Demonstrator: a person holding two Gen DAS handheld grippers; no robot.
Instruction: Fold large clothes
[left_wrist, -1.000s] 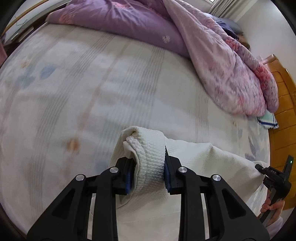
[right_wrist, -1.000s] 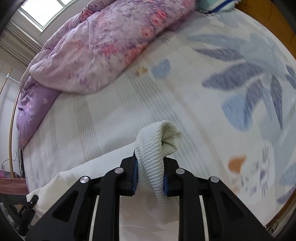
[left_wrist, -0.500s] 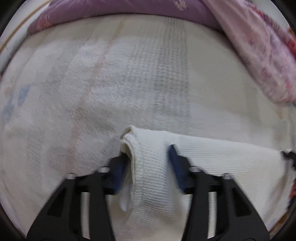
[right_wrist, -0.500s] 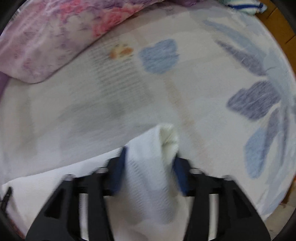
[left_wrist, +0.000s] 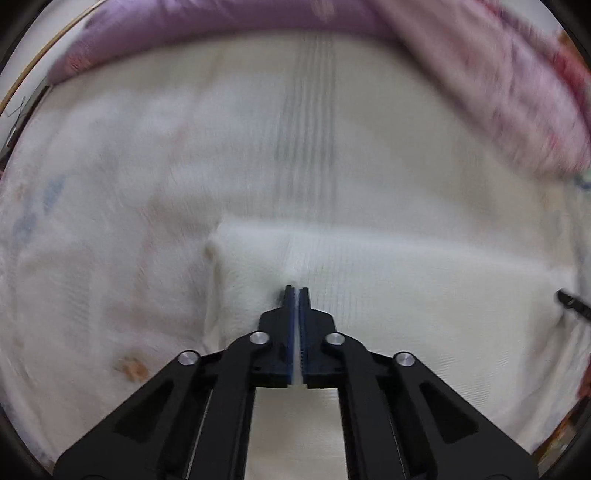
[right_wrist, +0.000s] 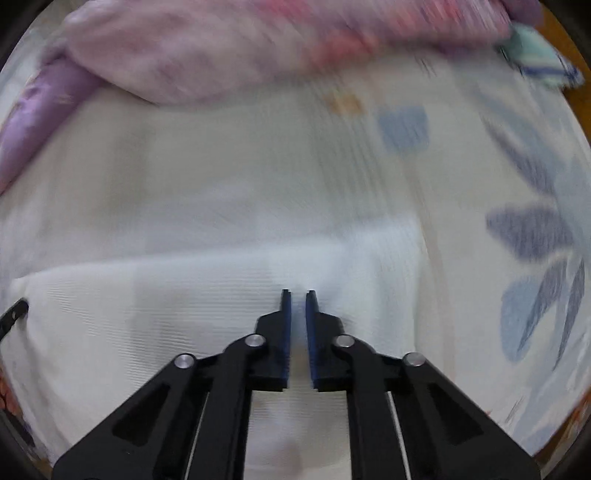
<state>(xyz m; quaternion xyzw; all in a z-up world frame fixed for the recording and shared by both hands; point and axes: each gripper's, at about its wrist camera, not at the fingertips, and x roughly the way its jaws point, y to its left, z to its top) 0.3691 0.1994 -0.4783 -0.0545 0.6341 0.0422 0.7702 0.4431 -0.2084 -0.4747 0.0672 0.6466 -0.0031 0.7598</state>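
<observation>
A white waffle-knit garment (left_wrist: 406, 288) lies flat on the bed, with its far edge straight across both views; it also shows in the right wrist view (right_wrist: 184, 295). My left gripper (left_wrist: 294, 290) is shut and empty above the garment's left part. My right gripper (right_wrist: 297, 293) is nearly shut with a narrow gap, holding nothing, above the garment's right part. Each gripper's tip shows at the edge of the other view. Both views are motion-blurred.
A pale bedsheet (right_wrist: 498, 229) with blue leaf prints covers the bed. A purple and pink quilt (left_wrist: 480, 74) is bunched along the far side, also in the right wrist view (right_wrist: 221, 48). A striped folded cloth (right_wrist: 539, 59) lies at the far right.
Both grippers let go of the garment's folded edge, which now lies flat on the bed. The jaws opened, then closed empty, and both grippers pulled back.
</observation>
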